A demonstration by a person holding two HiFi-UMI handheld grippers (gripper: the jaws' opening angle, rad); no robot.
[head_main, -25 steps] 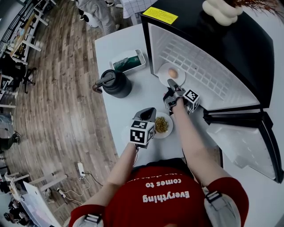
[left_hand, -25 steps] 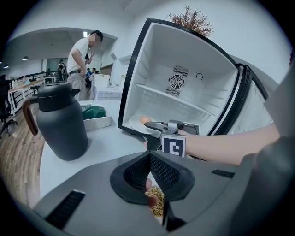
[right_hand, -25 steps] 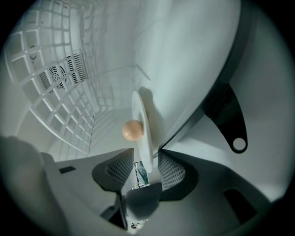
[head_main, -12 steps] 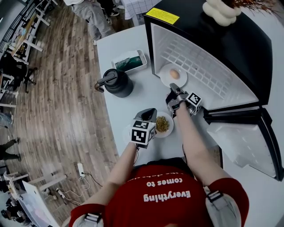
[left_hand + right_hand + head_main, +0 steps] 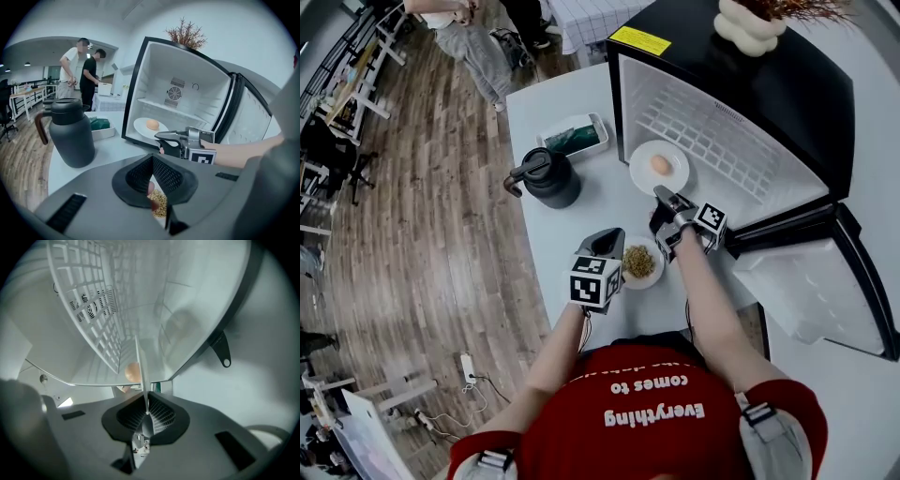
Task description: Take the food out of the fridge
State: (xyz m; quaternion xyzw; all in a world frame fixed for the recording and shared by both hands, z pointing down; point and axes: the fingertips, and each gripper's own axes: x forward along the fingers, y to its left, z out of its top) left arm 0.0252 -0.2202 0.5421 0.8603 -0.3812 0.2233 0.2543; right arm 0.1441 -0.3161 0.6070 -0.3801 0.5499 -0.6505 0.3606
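A white plate (image 5: 647, 175) carrying an egg (image 5: 660, 165) sits at the mouth of the open black fridge (image 5: 787, 94). My right gripper (image 5: 662, 193) has just closed its jaws on the plate's near rim, which shows edge-on (image 5: 140, 366) between the pads, with the egg (image 5: 132, 372) behind. A second small plate of brownish grains (image 5: 639, 262) hangs over the table beside my left gripper (image 5: 612, 242), which is shut on its rim. From the left gripper view, the grains (image 5: 158, 202) show below the jaws, and the right gripper (image 5: 161, 137) reaches toward the egg plate (image 5: 143, 127).
A dark jug (image 5: 551, 178) with a handle stands left of the fridge, with a white tray (image 5: 572, 135) of green items behind it. The fridge door (image 5: 825, 291) hangs open at the right. A cream vase (image 5: 750, 28) tops the fridge. People stand at the far left.
My right gripper went from open to shut on the egg plate's rim and rose. The egg plate has come slightly out of the fridge. My left gripper lifted a little with its plate.
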